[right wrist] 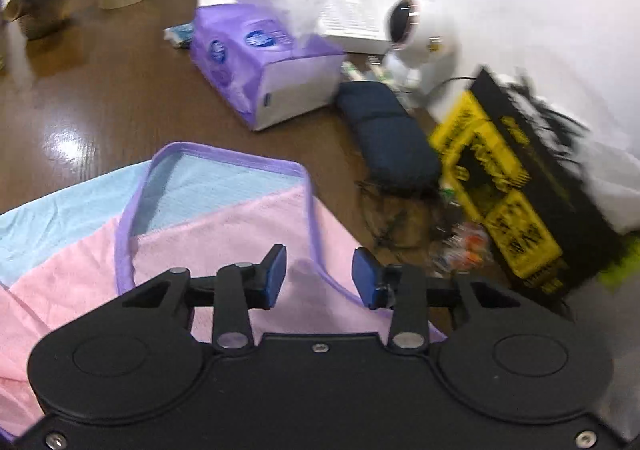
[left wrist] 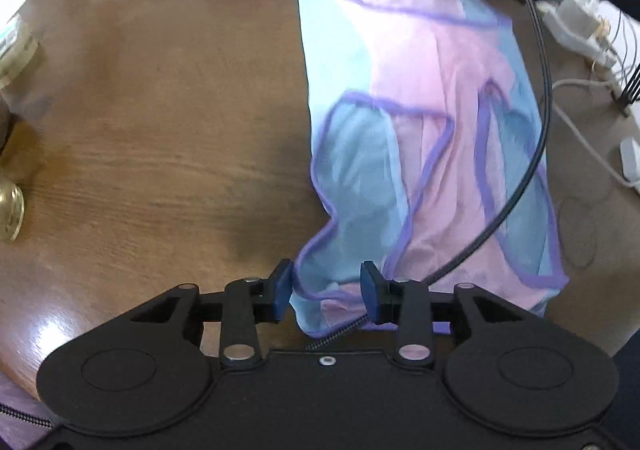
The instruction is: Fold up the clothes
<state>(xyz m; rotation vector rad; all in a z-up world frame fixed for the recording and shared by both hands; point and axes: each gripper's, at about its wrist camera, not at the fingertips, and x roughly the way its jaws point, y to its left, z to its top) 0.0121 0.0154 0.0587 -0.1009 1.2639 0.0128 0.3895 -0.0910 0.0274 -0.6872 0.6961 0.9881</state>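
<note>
Left wrist: folded pink-and-blue garment, purple-trimmed.

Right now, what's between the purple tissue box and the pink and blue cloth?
Only bare brown wooden table, seen in the right wrist view, between tissue box and cloth.

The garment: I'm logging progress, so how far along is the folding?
Done: the pink and blue garment lies on the wooden table doubled over, purple-trimmed layers overlapping. In hand: nothing gripped; the left gripper and right gripper both stand open over its edges. Left: the near corner is rumpled, so smoothing and probably another fold remain.
</note>
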